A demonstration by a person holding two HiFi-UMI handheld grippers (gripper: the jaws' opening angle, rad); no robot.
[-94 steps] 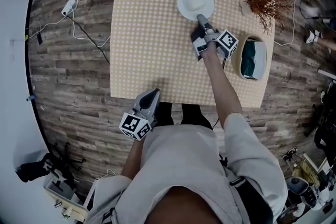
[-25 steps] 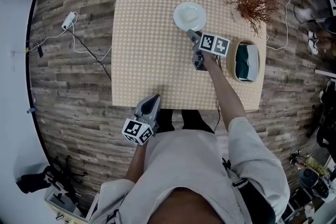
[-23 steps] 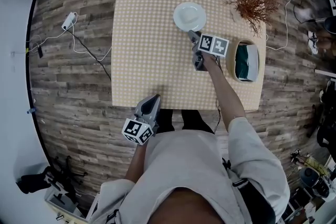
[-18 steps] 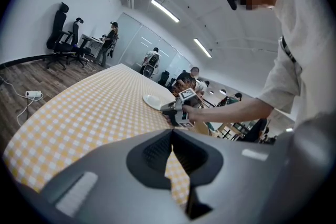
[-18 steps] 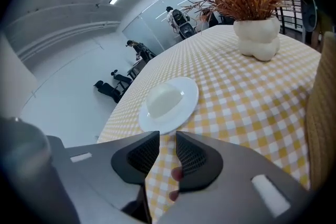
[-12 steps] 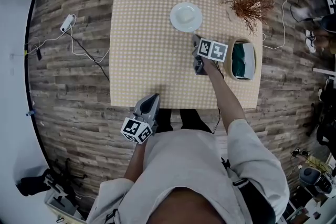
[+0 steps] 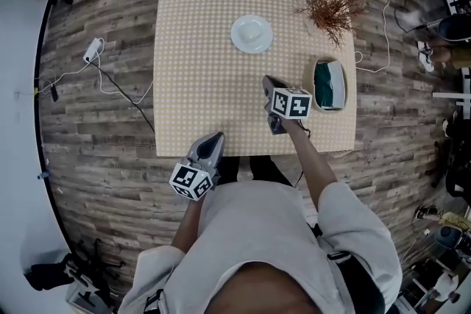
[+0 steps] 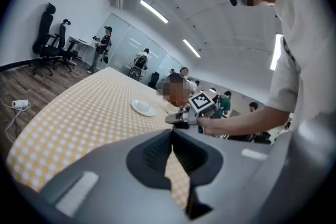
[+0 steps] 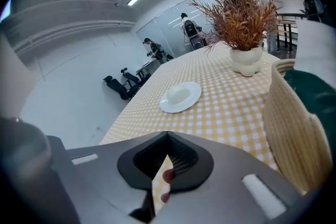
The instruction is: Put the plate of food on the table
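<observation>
A white plate (image 7: pixel 252 34) with a pale mound of food sits on the yellow checked table (image 7: pixel 199 48), past its middle. In the right gripper view the plate (image 9: pixel 180 97) lies well ahead of the jaws. My right gripper (image 7: pixel 268 84) hovers over the near right part of the table, well back from the plate, shut and empty (image 9: pixel 167 152). My left gripper (image 7: pixel 214 140) hangs at the table's near edge, shut with nothing in it (image 8: pixel 171 134). From the left gripper view, the plate (image 8: pixel 143 108) and the right gripper (image 8: pixel 176 119) are both visible.
A dried plant in a white pot (image 7: pixel 327 7) stands at the far right of the table. A woven basket with green cloth (image 7: pixel 329 84) sits just right of my right gripper. Cables and a power adapter (image 7: pixel 93 49) lie on the wood floor at left. People and chairs fill the background.
My right gripper has drawn back from the plate toward the near edge. The plate stays where it was on the table. The left gripper has held still.
</observation>
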